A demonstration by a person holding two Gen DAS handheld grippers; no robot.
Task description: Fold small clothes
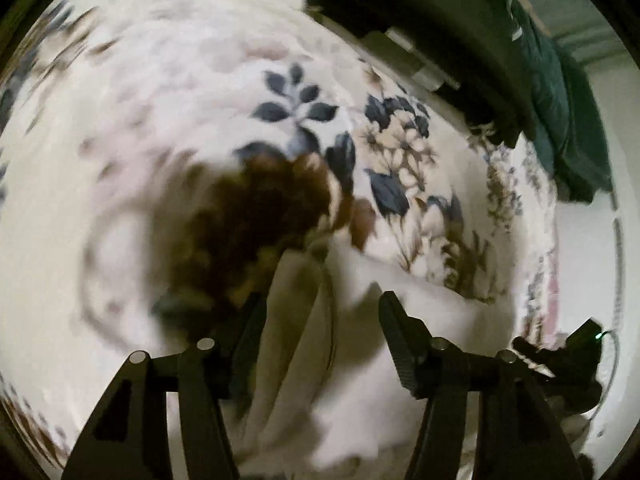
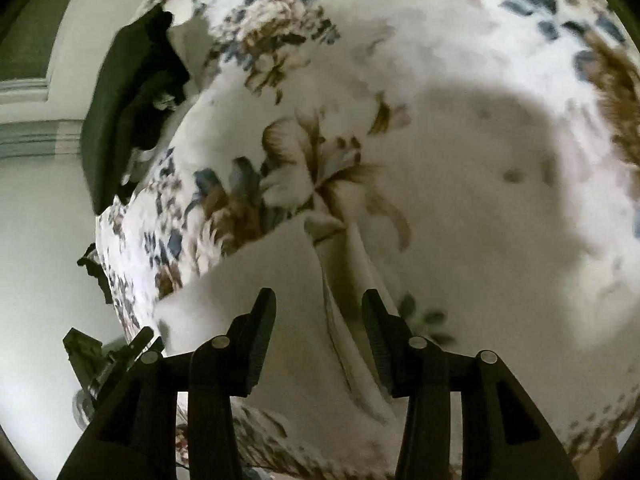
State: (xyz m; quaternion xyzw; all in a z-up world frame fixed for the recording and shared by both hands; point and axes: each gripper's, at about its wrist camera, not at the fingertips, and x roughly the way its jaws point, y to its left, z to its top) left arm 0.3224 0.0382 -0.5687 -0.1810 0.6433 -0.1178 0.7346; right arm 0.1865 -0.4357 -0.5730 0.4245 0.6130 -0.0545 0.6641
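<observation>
1. Nearest your lenses: a cream garment [image 1: 332, 344], bunched in soft folds, lying between the fingers of both grippers on the floral bedspread [image 1: 180, 92]. In the right wrist view the same cloth [image 2: 304, 288] runs up from the bottom edge to a narrow tip near mid-frame.
2. Floral bedspread [image 2: 460, 128]: white ground, blue and brown flower sprays, fills most of both views. Much of it is motion-blurred in the left view.
3. Dark bedding or pillows [image 1: 460, 40] sit at the far edge of the bed, upper right in the left view; the same dark mass [image 2: 120, 120] shows upper left in the right view. A teal cloth [image 1: 560, 112] lies just beside it.
4. Your left gripper [image 1: 320, 300]: fingers spread apart, with folds of the garment in the gap; no pinch visible.
5. Your right gripper [image 2: 319, 296]: fingers spread as well, cloth passing between them, pads not pressing it.
6. Each view catches the other gripper at its lower outer corner, small and dark.
</observation>
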